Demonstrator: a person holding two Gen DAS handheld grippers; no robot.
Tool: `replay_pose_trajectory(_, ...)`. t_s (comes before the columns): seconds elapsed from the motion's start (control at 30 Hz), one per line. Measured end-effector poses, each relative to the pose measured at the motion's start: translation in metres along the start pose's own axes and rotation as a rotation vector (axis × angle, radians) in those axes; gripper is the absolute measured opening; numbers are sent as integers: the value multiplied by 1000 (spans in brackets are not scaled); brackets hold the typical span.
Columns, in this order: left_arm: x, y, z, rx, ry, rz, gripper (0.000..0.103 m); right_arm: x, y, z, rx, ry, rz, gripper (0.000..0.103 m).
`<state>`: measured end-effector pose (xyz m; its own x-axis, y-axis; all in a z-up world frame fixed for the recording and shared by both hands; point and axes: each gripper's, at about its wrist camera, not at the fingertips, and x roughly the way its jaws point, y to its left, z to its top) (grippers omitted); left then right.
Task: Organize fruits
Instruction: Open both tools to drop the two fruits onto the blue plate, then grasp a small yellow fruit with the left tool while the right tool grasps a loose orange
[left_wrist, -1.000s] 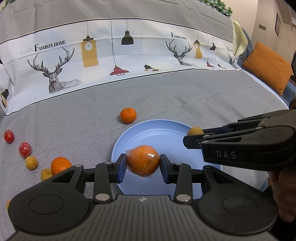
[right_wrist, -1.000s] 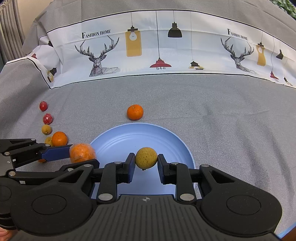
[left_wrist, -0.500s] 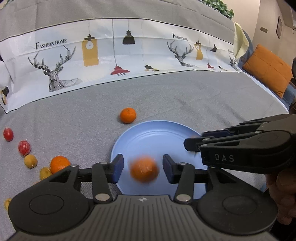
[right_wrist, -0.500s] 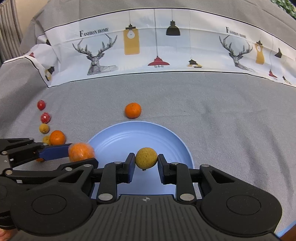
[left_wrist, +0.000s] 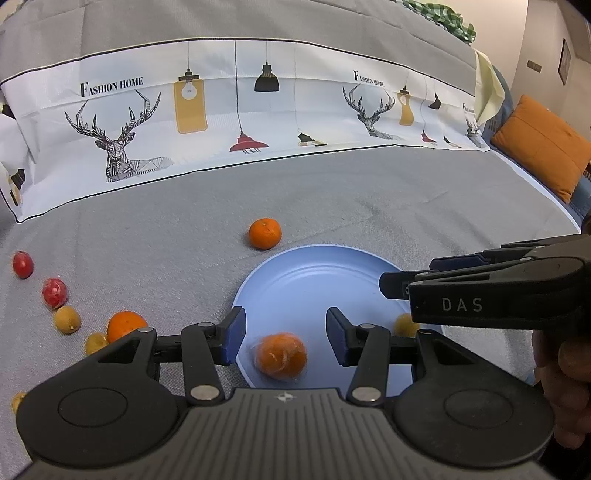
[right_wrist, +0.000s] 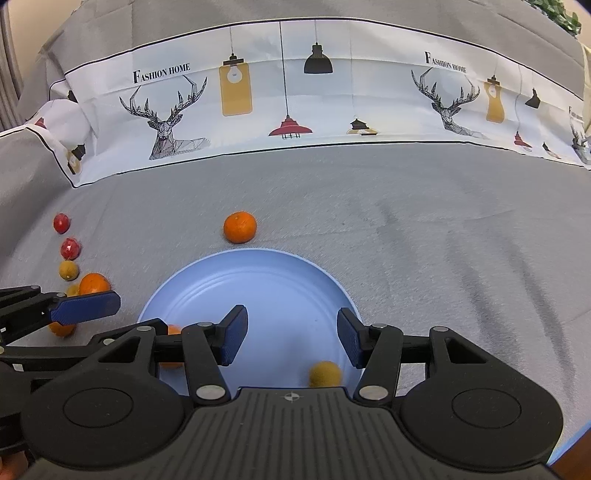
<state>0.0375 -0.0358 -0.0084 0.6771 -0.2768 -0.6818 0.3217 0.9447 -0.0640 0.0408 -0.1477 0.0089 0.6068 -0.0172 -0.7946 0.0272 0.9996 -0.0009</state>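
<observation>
Two fruits are now on the blue plate (left_wrist: 314, 266), which sits near the front edge of the grey cloth (left_wrist: 369, 199). A wrapped orange (left_wrist: 281, 355) lies on the plate's near part, below and between the pads of the left gripper (left_wrist: 282, 334); those jaws are spread clear of it, so it is released. A small yellow fruit (right_wrist: 325, 373) lies close to the plate's near right rim, under the right gripper (right_wrist: 291, 334), whose jaws are opening with nothing between them. Both grippers are thus empty and hang over the plate.

The greater part of the work is judged to be left. One orange (left_wrist: 265, 233) rests on the cloth just beyond the plate's far rim. Toward the cloth's left edge a loose row is seen: two red fruits (left_wrist: 23, 264) (left_wrist: 54, 292), a yellow fruit (left_wrist: 67, 319), another orange (left_wrist: 123, 324) and a second yellow one (left_wrist: 95, 342) beside it. A further yellow piece (left_wrist: 16, 400) is half hidden at the near left by the gripper body. In the right wrist view another orange shape shows under the left gripper's finger; whether it is a separate fruit cannot be told.

So two are placed and at least six or seven are still to be gathered. The plate has ample bare room, though round fruit may roll on it.
</observation>
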Motion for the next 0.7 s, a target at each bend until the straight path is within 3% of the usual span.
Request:
replay_pose_trajectory(0.17, -1, 0, 1, 2, -3, -10, 47, 0, 0, 1, 5, -6, -3, 56)
replay_pose_trajectory(0.4, -1, 1, 1, 6, -3, -12, 24, 0, 2, 1, 2, -11, -4, 56)
replay_pose_trajectory(0.53, -2, 5, 3, -16, -1, 1, 21, -1, 3, 1, 8, -22, -2, 54)
replay_pose_trajectory(0.6, -2, 10, 4, -39, 0, 7, 21, -3, 3, 2, 12, -32, 11, 45)
replay_pose_trajectory(0.67, -3, 16, 6, -68, -1, 17, 21, -4, 3, 3, 15, -43, 28, 27)
replay_pose_trajectory(0.7, -3, 19, 6, -84, -1, 26, 21, -5, 4, 4, 15, -52, 34, 25)
